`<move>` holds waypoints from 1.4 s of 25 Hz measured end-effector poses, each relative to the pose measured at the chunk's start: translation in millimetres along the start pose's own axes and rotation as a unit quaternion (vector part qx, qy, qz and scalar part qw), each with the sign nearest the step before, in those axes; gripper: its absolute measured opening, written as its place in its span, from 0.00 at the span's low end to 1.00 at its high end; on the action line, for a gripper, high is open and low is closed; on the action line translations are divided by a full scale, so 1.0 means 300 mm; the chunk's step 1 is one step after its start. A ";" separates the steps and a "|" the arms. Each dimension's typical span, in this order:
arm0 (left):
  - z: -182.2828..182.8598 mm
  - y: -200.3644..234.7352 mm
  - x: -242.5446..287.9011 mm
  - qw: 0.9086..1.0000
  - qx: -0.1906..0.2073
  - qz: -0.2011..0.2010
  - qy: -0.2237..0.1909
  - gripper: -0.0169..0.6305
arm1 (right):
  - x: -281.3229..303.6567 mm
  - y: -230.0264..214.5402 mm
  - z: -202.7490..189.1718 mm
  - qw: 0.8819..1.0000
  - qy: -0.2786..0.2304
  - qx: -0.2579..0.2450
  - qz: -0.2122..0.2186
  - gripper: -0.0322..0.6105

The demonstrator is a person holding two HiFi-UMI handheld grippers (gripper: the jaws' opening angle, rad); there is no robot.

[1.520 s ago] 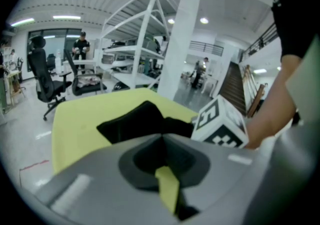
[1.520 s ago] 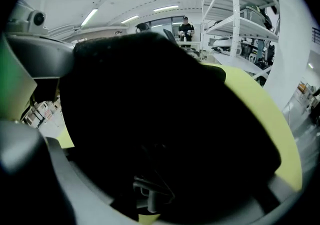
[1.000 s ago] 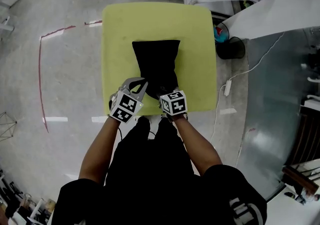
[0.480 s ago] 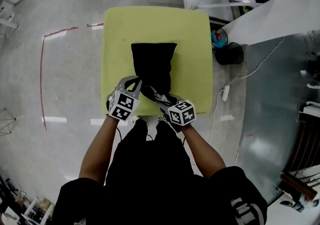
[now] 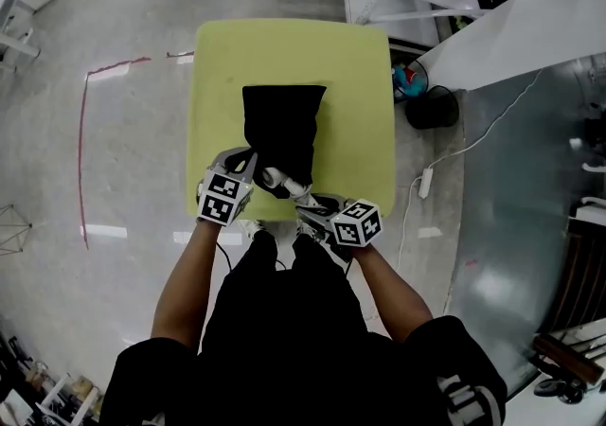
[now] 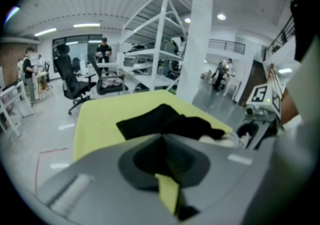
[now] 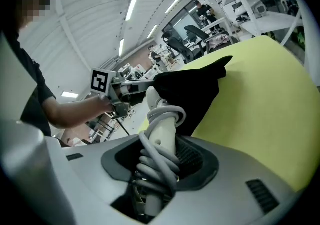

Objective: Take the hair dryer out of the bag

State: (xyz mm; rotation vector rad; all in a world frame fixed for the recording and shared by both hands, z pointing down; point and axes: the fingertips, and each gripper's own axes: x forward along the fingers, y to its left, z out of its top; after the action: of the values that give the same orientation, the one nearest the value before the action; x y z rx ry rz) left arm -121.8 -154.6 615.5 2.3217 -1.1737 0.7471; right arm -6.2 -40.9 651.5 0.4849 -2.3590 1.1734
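Head view: hair dryer (image 5: 278, 179) in R hand-held gripper (image 5: 311, 205).

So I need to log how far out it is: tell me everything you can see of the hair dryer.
The hair dryer looks like off-white plastic. Only its handle shows, with a grey cord coiled round it. The far end meets the mouth of the black bag, and anything beyond that is hidden. The right tongs are clamped on the cord-wrapped handle, which slants up from them toward the bag, at the near edge of the yellow table.
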 end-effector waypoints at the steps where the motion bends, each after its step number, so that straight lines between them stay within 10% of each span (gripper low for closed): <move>1: 0.003 0.002 -0.001 1.000 -0.015 0.001 -0.006 0.05 | -0.013 0.013 -0.004 1.000 -0.003 0.005 0.014 0.33; 9: -0.023 0.011 -0.010 0.996 -0.084 0.017 -0.027 0.25 | -0.135 0.160 -0.008 0.992 -0.052 0.016 0.110 0.33; 21: -0.004 0.056 -0.192 0.968 -0.197 0.099 -0.121 0.14 | -0.300 0.321 0.180 0.966 -0.151 0.029 0.208 0.33; 35: 0.341 -0.045 -0.439 0.954 -0.092 0.127 -0.256 0.04 | -0.495 0.462 0.729 0.901 -0.370 -0.020 0.224 0.33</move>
State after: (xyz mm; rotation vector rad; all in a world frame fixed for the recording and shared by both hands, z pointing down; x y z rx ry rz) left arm -148.4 -129.4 452.3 2.2943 -1.7042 0.0893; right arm -4.5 -122.9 364.4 0.4345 -3.2830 1.2801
